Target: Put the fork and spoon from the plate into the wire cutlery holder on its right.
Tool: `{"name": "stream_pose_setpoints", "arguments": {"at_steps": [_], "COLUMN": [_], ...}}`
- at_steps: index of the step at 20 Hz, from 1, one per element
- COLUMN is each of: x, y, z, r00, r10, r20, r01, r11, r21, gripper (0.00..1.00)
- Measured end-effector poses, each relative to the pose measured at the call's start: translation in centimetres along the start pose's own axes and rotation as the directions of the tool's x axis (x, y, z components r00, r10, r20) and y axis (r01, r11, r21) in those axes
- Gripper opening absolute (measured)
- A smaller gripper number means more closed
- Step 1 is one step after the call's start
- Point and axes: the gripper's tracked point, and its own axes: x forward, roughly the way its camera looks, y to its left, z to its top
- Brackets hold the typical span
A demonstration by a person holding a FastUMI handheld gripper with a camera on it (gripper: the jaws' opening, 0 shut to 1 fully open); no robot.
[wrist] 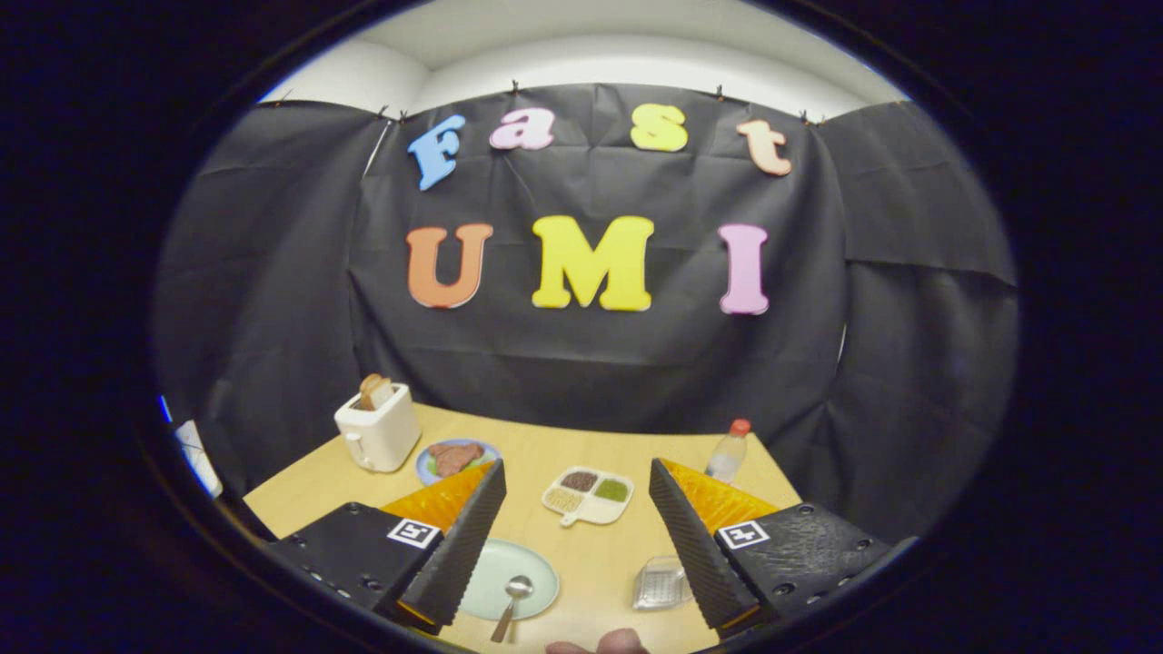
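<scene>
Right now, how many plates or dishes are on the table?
3: a pale green plate between the open gripper fingers, a blue plate beside the toaster, a divided dish beyond the fingers. The fingers may hide others.

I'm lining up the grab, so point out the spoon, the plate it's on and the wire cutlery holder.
spoon (518, 588): gripper view, on its bowl, between the open fingers.
plate (534, 561): gripper view, on bare surface by its far rim.
wire cutlery holder (661, 583): gripper view, on its visible wall beside one finger.

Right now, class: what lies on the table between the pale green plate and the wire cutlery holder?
Bare wooden table separates the plate from the holder, seen in the gripper view between the open gripper's fingers.
</scene>
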Motion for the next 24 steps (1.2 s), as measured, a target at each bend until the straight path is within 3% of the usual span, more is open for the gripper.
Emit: {"name": "stream_pose_setpoints", "arguments": {"at_steps": [3,6,11,15,21,23,24], "x": [0.6,1.3,0.9,-0.1,0.6,0.8,0.7], "y": [1.4,3.0,4.8,5.7,5.7,5.8,5.8], "z": [-5.1,-9.7,-16.4,-21.3,-27.3,-28.7,-29.3], "r00": [0.984,0.939,0.823,0.702,0.556,0.519,0.499], "r10": [0.012,0.024,0.038,0.048,0.029,0.025,0.024], "r20": [-0.178,-0.343,-0.567,-0.711,-0.83,-0.854,-0.866], "r01": [-0.013,-0.034,-0.045,-0.043,0.002,0.014,0.022], "r11": [1.0,0.999,0.999,0.999,0.999,0.999,0.999], "r21": [-0.001,-0.025,0.0,0.025,0.037,0.038,0.04], "gripper": [0.95,0.95,0.95,0.95,0.95,0.92,0.85]}}
